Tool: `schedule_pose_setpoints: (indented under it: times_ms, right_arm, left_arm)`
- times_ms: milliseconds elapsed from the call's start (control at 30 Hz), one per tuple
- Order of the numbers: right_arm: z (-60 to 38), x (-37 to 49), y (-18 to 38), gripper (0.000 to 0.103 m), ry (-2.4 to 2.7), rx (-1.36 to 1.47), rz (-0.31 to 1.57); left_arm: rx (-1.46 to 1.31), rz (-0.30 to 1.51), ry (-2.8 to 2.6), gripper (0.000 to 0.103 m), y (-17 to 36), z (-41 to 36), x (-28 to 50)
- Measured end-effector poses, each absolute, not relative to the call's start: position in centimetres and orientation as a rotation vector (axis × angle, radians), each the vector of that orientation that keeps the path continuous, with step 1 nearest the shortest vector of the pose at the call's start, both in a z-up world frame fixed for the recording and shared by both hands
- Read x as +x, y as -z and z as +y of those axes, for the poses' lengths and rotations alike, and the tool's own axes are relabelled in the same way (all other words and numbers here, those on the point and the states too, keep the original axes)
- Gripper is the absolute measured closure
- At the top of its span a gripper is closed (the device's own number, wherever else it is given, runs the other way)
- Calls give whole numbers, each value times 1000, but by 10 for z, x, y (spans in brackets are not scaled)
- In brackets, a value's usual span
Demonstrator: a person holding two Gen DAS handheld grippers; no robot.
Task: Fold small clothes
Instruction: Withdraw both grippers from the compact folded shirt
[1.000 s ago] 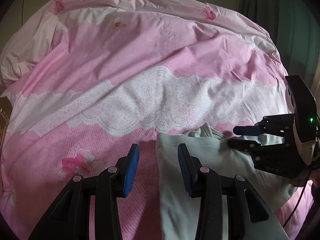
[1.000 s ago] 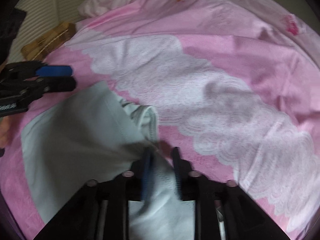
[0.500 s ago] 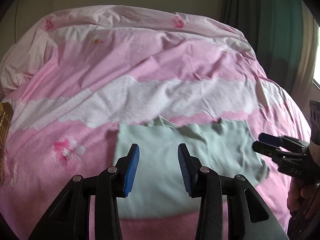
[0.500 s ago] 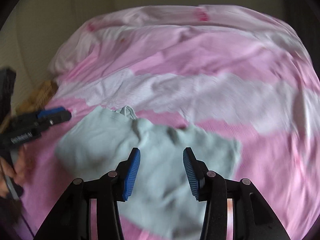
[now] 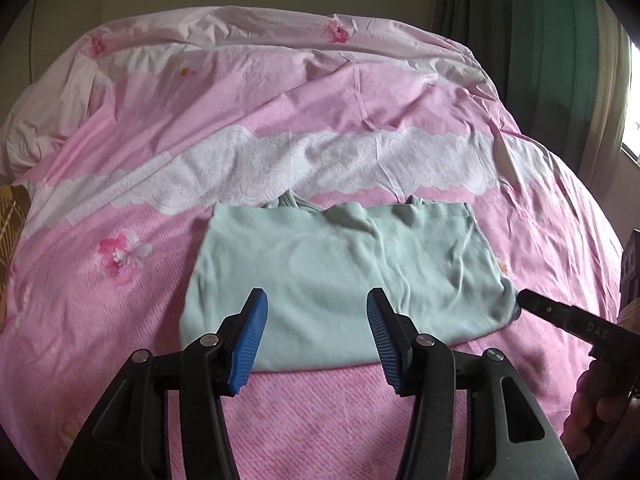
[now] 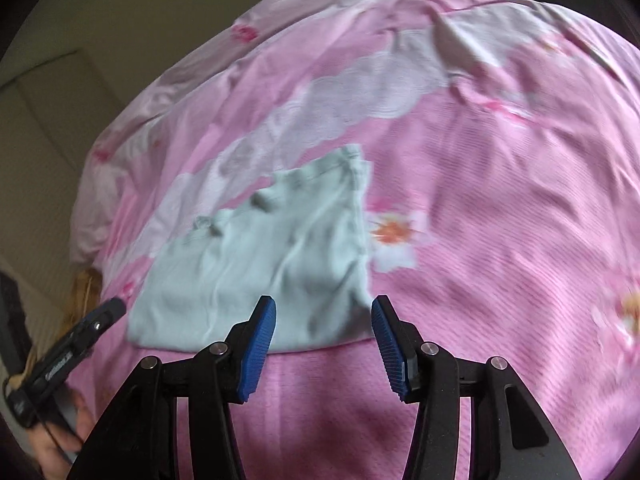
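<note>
A pale green tank top [image 5: 340,272] lies flat on the pink bed cover, folded over with its straps peeking out at the far edge. It also shows in the right wrist view [image 6: 260,272]. My left gripper [image 5: 316,336] is open and empty, above the garment's near edge. My right gripper [image 6: 324,336] is open and empty, just short of the garment's near right corner. The right gripper's tip shows in the left wrist view [image 5: 560,312] beside the garment's right corner. The left gripper shows in the right wrist view [image 6: 80,336] at the garment's left.
The pink floral bed cover [image 5: 360,120] with a white lace band [image 5: 320,164] fills both views. A green curtain [image 5: 540,40] hangs at the right. A brown patterned object [image 5: 12,216] lies at the bed's left edge.
The right gripper let go of the green garment and opened. Both grippers drew back towards the near edge. The garment now lies flat, spread out on the cover.
</note>
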State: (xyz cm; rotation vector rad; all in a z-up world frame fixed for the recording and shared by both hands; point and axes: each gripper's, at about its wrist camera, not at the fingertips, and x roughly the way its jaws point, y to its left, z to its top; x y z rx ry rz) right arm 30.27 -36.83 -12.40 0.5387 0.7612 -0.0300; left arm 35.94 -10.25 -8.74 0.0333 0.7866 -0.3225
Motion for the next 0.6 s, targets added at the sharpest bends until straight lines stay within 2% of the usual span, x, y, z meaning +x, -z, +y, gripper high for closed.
schedule_pose_setpoints:
  times_ms: [267, 433, 500, 600]
  right_arm:
    - [-372, 309, 158, 52, 46, 683, 830]
    - [-379, 314, 168, 52, 25, 765, 793]
    - [-389, 311, 172, 57, 51, 842, 781]
    - [-391, 312, 177, 56, 29, 863, 795]
  left_arm:
    - [11, 791, 314, 51, 90, -98, 356]
    - [17, 796, 308, 51, 89, -93, 356]
    - [15, 795, 303, 51, 87, -90, 356]
    - [19, 792, 305, 50, 85, -90, 356]
